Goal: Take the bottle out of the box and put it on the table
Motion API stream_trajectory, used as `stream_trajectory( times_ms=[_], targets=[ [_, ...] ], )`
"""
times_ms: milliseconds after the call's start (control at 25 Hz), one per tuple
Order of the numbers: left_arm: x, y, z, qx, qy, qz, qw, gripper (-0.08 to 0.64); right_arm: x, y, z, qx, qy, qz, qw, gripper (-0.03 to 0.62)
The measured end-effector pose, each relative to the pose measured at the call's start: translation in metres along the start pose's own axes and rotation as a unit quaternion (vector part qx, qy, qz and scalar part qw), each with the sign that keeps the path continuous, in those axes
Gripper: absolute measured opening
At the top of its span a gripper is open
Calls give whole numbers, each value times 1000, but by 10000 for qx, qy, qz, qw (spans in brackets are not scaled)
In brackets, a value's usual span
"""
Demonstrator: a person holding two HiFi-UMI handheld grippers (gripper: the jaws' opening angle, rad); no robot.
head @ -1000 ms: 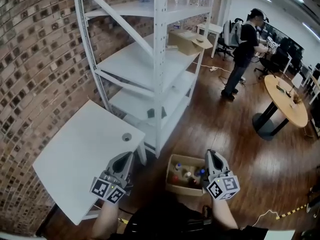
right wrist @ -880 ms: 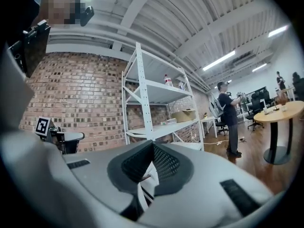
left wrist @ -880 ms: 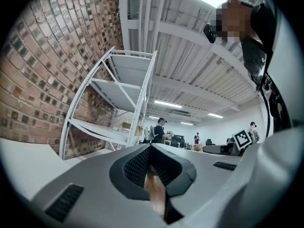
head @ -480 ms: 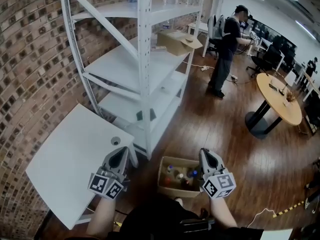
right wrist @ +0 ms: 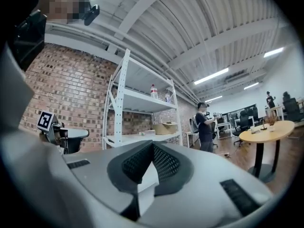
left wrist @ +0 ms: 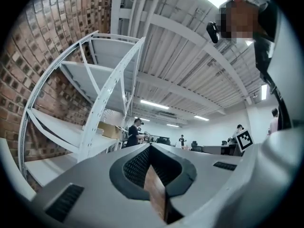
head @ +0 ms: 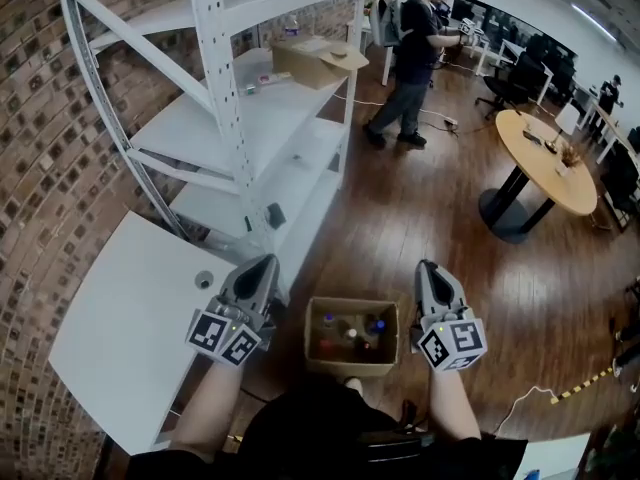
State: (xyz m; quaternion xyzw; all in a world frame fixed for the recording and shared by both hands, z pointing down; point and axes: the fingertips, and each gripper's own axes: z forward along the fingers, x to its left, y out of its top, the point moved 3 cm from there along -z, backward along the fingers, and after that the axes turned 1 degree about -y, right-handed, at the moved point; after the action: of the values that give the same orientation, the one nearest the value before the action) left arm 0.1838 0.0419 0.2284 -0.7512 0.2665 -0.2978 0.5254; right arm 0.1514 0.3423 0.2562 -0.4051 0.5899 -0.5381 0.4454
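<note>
An open cardboard box point(head: 352, 362) stands on the wooden floor just in front of me, with several bottles point(head: 349, 336) upright inside. My left gripper point(head: 262, 266) hovers left of the box and my right gripper point(head: 428, 268) hovers right of it, both well above the floor and pointing forward. In the left gripper view the left gripper point(left wrist: 150, 146) has its jaws together with nothing between them. The right gripper point(right wrist: 152, 144) looks the same in its own view. A white table point(head: 120, 318) lies at the lower left, beside the left gripper.
A tall white metal shelf point(head: 240, 118) stands ahead on the left against a brick wall, with a cardboard box point(head: 318, 60) on one level. A person point(head: 405, 58) stands further back. A round wooden table point(head: 545, 163) is at the right.
The view has swung so the shelf slid left and the box now sits centred between the grippers. Both grippers moved forward and apart. The person in the back shifted left in the frame.
</note>
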Motion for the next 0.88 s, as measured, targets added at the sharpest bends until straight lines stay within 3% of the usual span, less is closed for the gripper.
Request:
stream_trajectory(
  times_ms=[160,360,600,880],
  targets=[
    [-1,-46,10,575,55,-280,9979,5,-20,-33,-13,413,-213,219,9987,5],
    [3,-112,-5,1354,260,-537,9890,5,-35,-99,-36,1062,-419,653,9913,5],
    [17,-152,-30,1772,378,-603,9816,5,-30,-160,-47,1589,-489,885,9821,5],
    [18,-182,-72,2153,521,-813,9718,5,13,-214,-61,2033,-415,1201,9708,5]
  ],
)
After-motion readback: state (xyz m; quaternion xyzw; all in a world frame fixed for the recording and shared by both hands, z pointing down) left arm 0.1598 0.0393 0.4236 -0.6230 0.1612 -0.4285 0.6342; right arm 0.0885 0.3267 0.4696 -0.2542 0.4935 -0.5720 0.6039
